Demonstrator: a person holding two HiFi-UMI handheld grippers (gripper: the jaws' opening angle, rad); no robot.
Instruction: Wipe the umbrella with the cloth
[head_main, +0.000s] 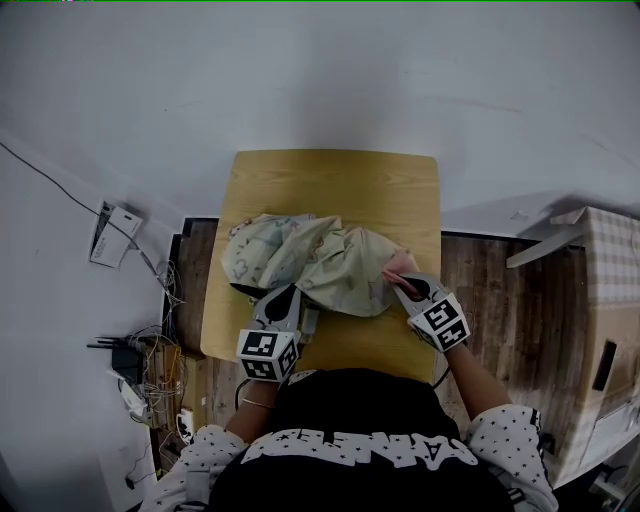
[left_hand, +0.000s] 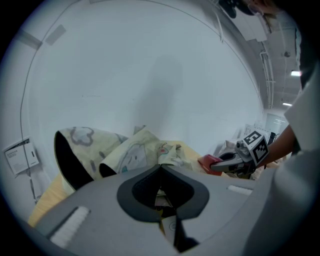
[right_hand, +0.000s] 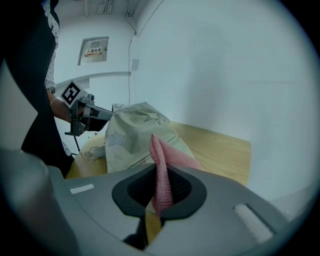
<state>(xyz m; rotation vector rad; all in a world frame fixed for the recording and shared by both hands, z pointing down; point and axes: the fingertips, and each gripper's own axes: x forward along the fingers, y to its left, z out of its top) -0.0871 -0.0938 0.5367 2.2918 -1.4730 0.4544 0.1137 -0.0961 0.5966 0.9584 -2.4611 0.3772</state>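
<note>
Since the pink knitted cloth is pinched in the closed jaws of the right gripper, that hand is judged the wiping one. The cream patterned fabric umbrella lies crumpled on the wooden desk, its long axis across the person's front. From the right gripper it extends ahead and leftward, with the cloth touching its right end. The left gripper is clamped on the canopy's near edge. The next stroke should probably run leftward along the canopy.
</note>
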